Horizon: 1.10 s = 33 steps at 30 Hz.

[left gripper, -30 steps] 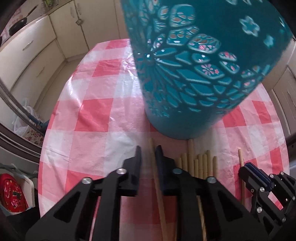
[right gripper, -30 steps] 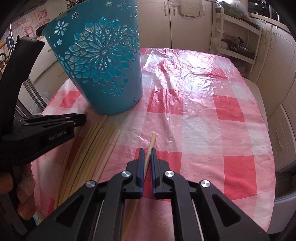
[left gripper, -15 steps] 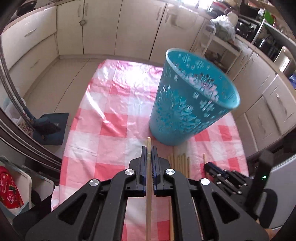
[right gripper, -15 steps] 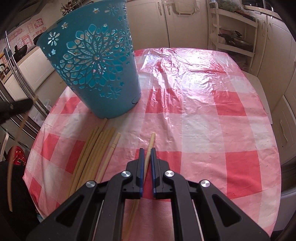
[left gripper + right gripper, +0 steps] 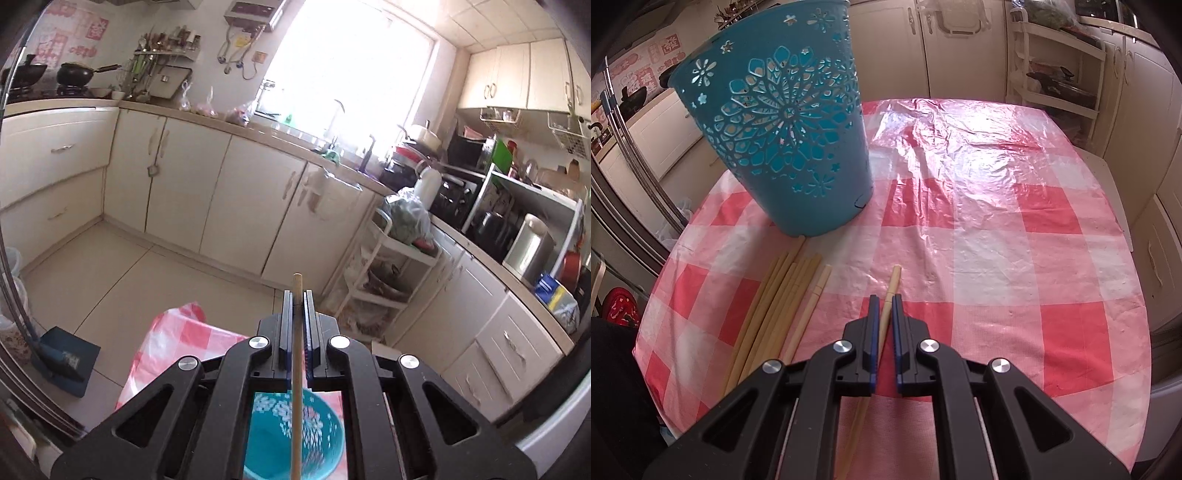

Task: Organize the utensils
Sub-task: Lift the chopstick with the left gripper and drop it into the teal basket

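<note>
Left gripper [image 5: 297, 297] clamps 1 chopstick [image 5: 296, 369], its lower end cut off; right gripper [image 5: 882, 301] pinches another.

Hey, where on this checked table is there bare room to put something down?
Bare cloth spans the tablecloth right of the teal basket, out to the far and right edges. Crowded: the loose chopsticks below the basket, and the chopstick between the right gripper jaws.
</note>
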{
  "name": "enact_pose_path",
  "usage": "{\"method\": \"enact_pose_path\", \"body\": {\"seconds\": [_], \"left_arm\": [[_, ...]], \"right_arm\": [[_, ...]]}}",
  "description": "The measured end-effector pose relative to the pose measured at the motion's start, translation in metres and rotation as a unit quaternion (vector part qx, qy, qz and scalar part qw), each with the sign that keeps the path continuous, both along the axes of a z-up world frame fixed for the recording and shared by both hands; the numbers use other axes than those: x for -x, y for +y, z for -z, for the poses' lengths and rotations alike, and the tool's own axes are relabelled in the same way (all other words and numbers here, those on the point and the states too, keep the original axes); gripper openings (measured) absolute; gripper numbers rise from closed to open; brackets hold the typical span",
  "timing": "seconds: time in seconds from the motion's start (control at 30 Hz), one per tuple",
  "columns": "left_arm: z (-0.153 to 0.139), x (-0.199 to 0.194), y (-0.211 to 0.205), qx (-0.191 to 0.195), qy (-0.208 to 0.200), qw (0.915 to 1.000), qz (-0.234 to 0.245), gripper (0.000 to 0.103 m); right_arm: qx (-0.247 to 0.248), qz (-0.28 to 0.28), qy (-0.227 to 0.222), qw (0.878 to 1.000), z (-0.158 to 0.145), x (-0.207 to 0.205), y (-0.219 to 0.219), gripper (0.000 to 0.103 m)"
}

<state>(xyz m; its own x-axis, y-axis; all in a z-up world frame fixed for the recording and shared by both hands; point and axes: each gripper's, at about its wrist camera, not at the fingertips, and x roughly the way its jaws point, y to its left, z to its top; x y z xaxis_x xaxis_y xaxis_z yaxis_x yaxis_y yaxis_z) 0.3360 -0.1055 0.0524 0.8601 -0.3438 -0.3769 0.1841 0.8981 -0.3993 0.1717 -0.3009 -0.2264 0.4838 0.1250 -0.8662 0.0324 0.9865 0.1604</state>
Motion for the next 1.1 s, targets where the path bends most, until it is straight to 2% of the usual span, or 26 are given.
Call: {"method": "enact_pose_path", "body": {"seconds": [0.13,0.3,0.53,0.73,0.83,0.87,0.9,0.93,1.1], "left_arm": [[0.022,-0.031,-0.022,-0.031,-0.025,0.9981,-0.048,0.005],[0.059,-0.052,-0.035,-0.054,-0.002,0.9964,-0.066,0.005],[0.098,-0.046,-0.045,-0.095,0.033,0.9924,-0.071,0.005],[0.111,-0.018,-0.038,-0.141,0.065,0.9867,-0.047,0.009],[0.113,-0.001,-0.022,-0.153,0.080,0.9840,-0.044,0.031],[0.113,0.007,-0.013,-0.155,0.081,0.9836,-0.046,0.043],[0.112,0.015,-0.006,-0.156,0.080,0.9832,-0.048,0.051],[0.111,0.024,0.001,-0.158,0.079,0.9831,-0.048,0.053],[0.111,0.069,0.034,-0.179,0.071,0.9806,-0.036,0.077]], "right_arm": [[0.002,-0.003,-0.002,1.000,0.000,0.000,0.000,0.007],[0.001,-0.003,-0.004,1.000,0.001,-0.001,0.001,0.007],[-0.019,0.002,-0.001,1.000,0.002,-0.002,-0.005,0.007],[-0.003,-0.002,-0.002,1.000,0.001,-0.002,0.000,0.007],[0.001,-0.002,0.000,1.000,0.001,-0.001,0.001,0.008],[0.003,-0.003,0.001,1.000,0.000,-0.001,0.002,0.008],[0.005,-0.003,0.003,1.000,0.000,0.000,0.002,0.009],[0.007,-0.004,0.004,1.000,0.000,0.001,0.003,0.010],[0.033,-0.011,0.002,0.999,-0.001,0.005,0.010,0.013]]}}
